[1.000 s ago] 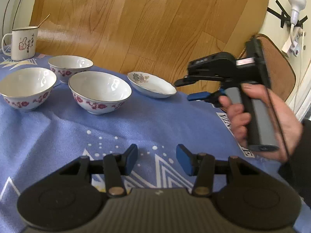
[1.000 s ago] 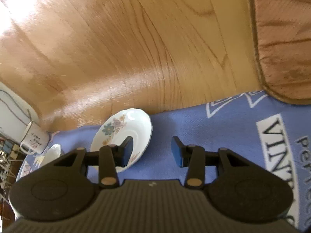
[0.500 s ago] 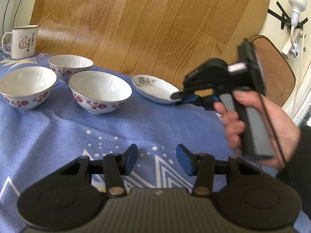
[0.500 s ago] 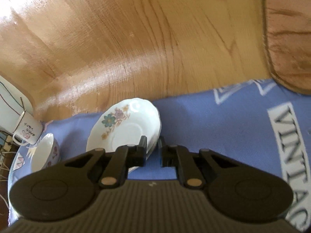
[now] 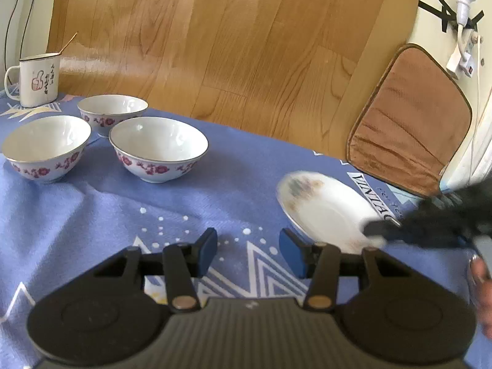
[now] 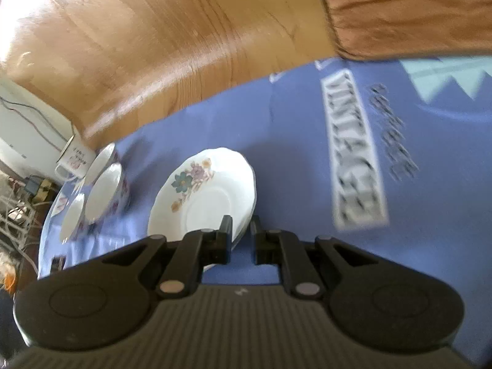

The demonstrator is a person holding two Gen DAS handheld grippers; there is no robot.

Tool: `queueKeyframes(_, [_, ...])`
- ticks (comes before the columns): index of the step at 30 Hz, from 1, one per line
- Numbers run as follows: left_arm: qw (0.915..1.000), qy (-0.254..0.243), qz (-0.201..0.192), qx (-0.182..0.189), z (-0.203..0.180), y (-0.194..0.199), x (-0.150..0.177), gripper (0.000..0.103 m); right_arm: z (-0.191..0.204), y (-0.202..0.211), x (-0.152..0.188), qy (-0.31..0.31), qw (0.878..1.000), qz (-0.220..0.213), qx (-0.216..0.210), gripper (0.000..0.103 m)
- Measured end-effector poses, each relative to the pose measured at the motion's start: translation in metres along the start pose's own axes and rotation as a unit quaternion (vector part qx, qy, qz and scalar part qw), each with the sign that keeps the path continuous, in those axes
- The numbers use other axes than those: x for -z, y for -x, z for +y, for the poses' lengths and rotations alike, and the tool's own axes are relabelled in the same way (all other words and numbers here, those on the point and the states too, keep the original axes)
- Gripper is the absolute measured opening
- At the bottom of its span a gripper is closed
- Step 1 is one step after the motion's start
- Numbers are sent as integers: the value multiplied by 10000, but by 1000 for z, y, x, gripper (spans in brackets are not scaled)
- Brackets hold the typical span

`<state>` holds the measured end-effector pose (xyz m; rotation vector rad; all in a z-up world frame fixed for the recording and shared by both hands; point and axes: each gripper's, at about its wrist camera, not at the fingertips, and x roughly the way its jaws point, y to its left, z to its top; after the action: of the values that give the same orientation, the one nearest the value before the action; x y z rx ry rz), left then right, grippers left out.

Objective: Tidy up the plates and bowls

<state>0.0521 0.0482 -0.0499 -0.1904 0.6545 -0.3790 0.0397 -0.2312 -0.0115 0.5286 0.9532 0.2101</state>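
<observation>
Right gripper [image 6: 239, 236] clamped on plate [image 6: 203, 203] rim; left gripper [image 5: 247, 250] parted, empty; left view alone shows three bowls [image 5: 158, 149], mug [image 5: 38, 80]; blue tablecloth [image 5: 92, 215], wood floor [image 5: 230, 46]

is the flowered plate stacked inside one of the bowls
No, the plate is pinched at its rim by the right gripper, well apart from the three bowls on the blue cloth.

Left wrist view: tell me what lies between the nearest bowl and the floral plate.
Only bare blue tablecloth lies between the nearest bowl and the floral plate, in the left wrist view.
</observation>
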Motion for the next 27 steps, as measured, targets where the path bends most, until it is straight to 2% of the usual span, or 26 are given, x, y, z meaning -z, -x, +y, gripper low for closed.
queueKeyframes(6, [9999, -145, 8, -86, -3, 1, 2, 49, -20, 39, 41, -221, 9994, -56, -245, 14])
queueKeyframes(9, [9997, -231, 19, -119, -6, 3, 3, 52, -23, 50, 56, -224, 9993, -117, -291, 22])
queueKeyframes(10, [9996, -249, 21, -130, -7, 3, 3, 53, -22, 55, 61, -153, 9993, -240, -229, 34])
queueKeyframes(11, [9996, -263, 24, -139, -7, 3, 4, 53, -21, 59, 63, -98, 9992, -359, -166, 40])
queueKeyframes(15, [9995, -286, 29, -162, -8, 3, 4, 53, -18, 74, 70, 87, 9956, -928, -84, 39])
queueKeyframes(19, [9993, -326, 30, -203, -10, 3, 4, 53, -20, 76, 82, 130, 9890, -1448, -289, 39])
queueKeyframes(22, [9994, -284, -5, -171, -9, 5, 5, 59, -22, 72, 93, 250, 9830, -1813, -120, 39])
queueKeyframes(27, [9996, -153, -231, -76, -4, 17, 9, 61, -28, 62, 106, 567, 9755, -2126, 28, 39])
